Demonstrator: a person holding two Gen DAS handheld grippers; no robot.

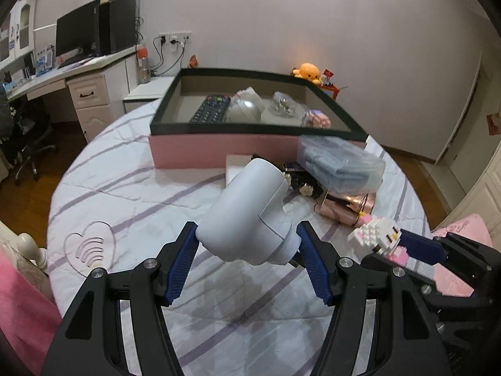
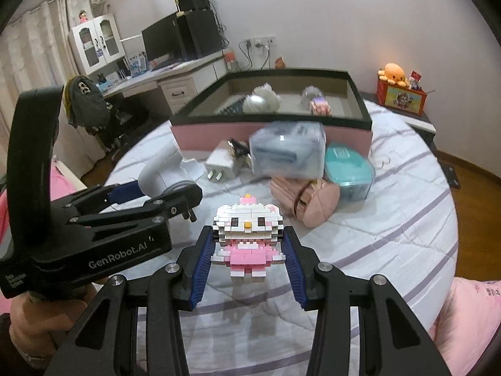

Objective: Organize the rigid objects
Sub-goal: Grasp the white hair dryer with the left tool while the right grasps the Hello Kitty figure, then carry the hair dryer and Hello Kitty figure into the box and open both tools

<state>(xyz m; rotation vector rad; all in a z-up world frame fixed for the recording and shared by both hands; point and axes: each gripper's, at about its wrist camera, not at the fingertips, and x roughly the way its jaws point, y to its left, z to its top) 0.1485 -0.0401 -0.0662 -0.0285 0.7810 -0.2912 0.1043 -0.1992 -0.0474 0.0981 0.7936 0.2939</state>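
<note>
Near the big pink box with a black rim (image 1: pixel 219 150) on the striped bedspread (image 1: pixel 131 194): left gripper (image 1: pixel 247 244) clamping a white plastic hair-dryer-shaped device (image 1: pixel 250 213), holding it above the bedspread; beside it, right gripper (image 2: pixel 249 244) pinching a white-and-pink brick-built cat figure (image 2: pixel 247 232), likewise lifted clear.

Pale wall (image 1: pixel 313 15) ahead of me, sockets (image 1: pixel 175 38) with plugged cables. White desk (image 1: pixel 87 75) to the left carrying a dark monitor (image 1: pixel 76 33) and speakers (image 1: pixel 120 25). Wood floor (image 1: pixel 47 163), an office chair (image 1: pixel 28 138), curtains (image 2: pixel 34 37), a white cabinet (image 2: pixel 94 44).
</note>
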